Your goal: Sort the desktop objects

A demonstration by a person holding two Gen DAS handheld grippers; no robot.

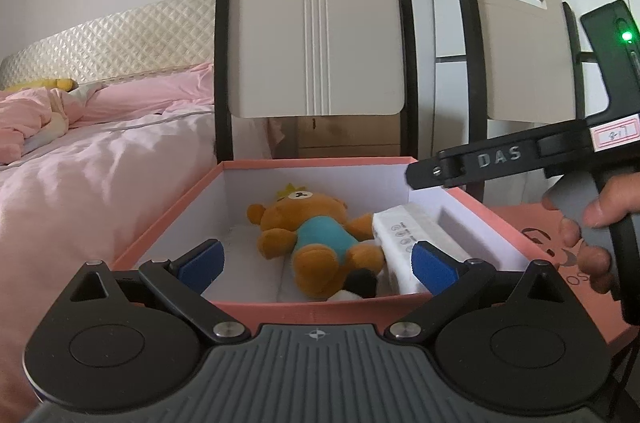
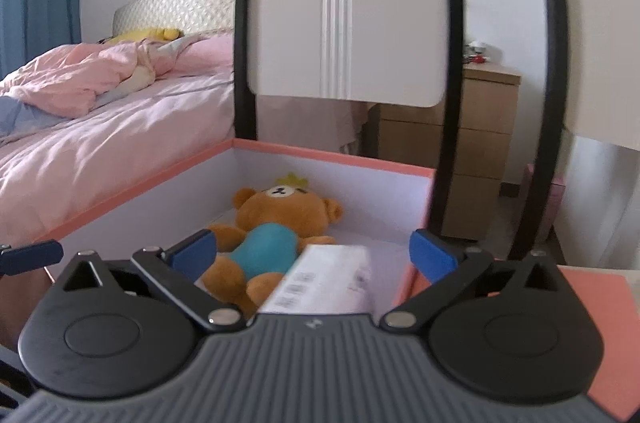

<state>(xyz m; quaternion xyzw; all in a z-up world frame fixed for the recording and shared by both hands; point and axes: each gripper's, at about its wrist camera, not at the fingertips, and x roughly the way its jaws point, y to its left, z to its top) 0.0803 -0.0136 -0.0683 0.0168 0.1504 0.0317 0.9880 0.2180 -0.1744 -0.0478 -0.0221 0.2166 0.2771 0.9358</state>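
A pink open box (image 1: 320, 307) with white inside walls holds a brown teddy bear (image 1: 316, 239) in a teal shirt and a white packet (image 1: 408, 243) to its right. My left gripper (image 1: 318, 263) is open and empty, just above the box's near rim. My right gripper (image 2: 314, 255) is open and empty above the box (image 2: 332, 155); the white packet (image 2: 328, 279) lies between its fingers, beside the bear (image 2: 276, 227). The right gripper's body also shows in the left wrist view (image 1: 520, 159), over the box's right wall.
The box lid (image 1: 588, 263) lies to the right of the box. Two chair backs (image 1: 320, 43) stand behind it. A bed with pink bedding (image 1: 80, 143) is at the left. A wooden drawer unit (image 2: 448, 143) stands beyond the chairs.
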